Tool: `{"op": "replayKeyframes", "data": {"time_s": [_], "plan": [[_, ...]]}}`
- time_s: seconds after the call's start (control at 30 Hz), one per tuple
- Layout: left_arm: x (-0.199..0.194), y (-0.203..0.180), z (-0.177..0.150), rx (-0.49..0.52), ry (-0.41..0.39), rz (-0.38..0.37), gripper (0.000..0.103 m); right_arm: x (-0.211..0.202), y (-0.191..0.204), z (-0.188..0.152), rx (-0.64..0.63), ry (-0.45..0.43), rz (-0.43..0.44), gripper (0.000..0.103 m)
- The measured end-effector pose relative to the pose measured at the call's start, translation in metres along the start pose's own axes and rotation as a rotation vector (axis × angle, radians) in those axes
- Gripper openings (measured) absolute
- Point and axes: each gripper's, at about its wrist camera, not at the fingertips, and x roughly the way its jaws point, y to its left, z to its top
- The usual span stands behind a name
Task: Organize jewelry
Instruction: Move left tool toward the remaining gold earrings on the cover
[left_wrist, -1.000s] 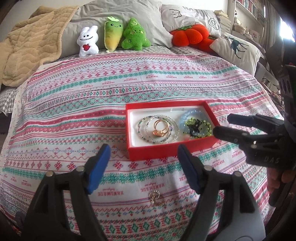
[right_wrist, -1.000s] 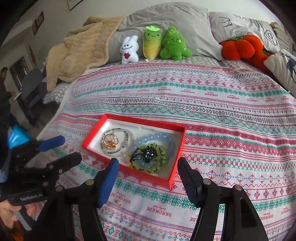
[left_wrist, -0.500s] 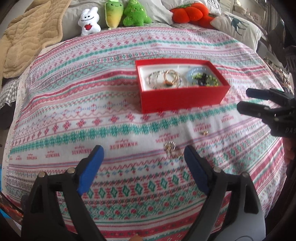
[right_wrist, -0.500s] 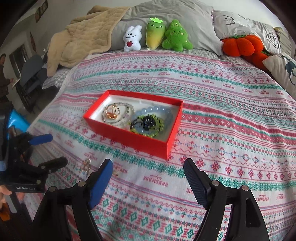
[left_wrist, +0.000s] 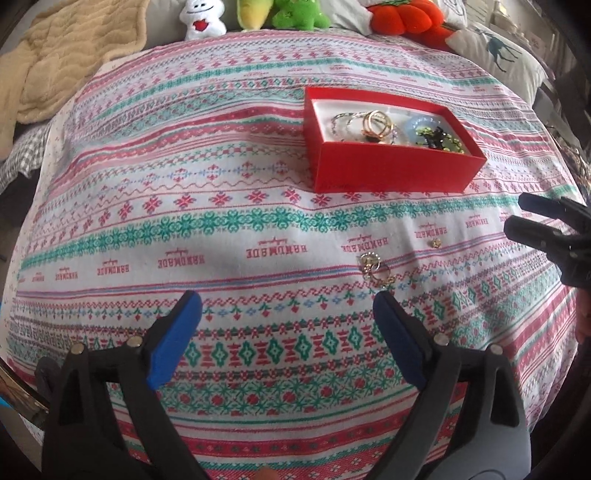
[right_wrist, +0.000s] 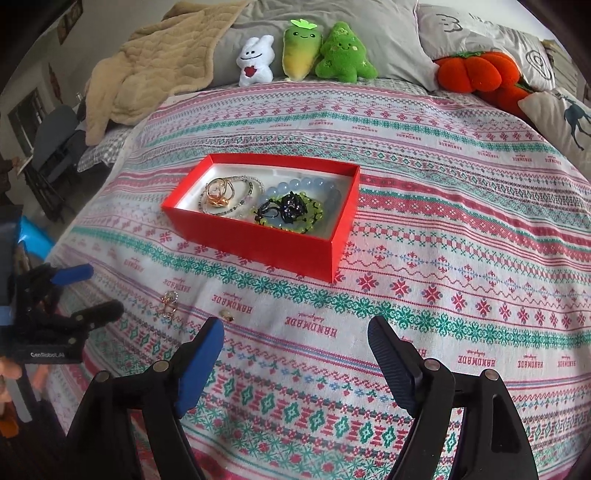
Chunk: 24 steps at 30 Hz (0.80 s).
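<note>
Both grippers are sitting lower and nearer the bedspread (left_wrist: 221, 229) than a second ago, so the red box (left_wrist: 391, 173) is appearing farther up each view. The left gripper (left_wrist: 288, 306) is hovering with jaws spread wide, gripping nothing, just short of a small cluster of rings (left_wrist: 375, 269) lying loose on the cloth. The right gripper (right_wrist: 295, 332) is likewise gaping and empty. Only its view is showing the box interior fully: gold rings (right_wrist: 219, 194), beaded bracelets (right_wrist: 288, 212). A tiny gold piece (right_wrist: 227, 314) is lying just beyond its left finger.
</note>
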Motion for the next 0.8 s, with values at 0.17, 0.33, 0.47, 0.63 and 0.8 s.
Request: {"op": "replayKeyframes", "data": {"time_s": [0.17,0.33,0.47,0.63,0.8], "plan": [[0.007,-0.005,-0.005,0.020,0.032,-0.062,0.094,0.005,0.000,-0.001,0.000,0.015,-0.013,0.081],[0.006,-0.025,-0.010,0.117,0.013,-0.111,0.074,0.011,0.004,-0.005,-0.015,0.040,-0.023,0.082],[0.008,-0.041,-0.014,0.153,0.019,-0.178,0.050,0.016,0.010,-0.008,-0.044,0.054,-0.030,0.081],[0.018,-0.053,-0.009,0.148,0.047,-0.215,0.030,0.019,0.015,-0.010,-0.062,0.065,-0.029,0.081],[0.027,-0.059,-0.002,0.121,0.047,-0.207,0.030,0.020,0.019,-0.012,-0.072,0.067,-0.030,0.081]]}}
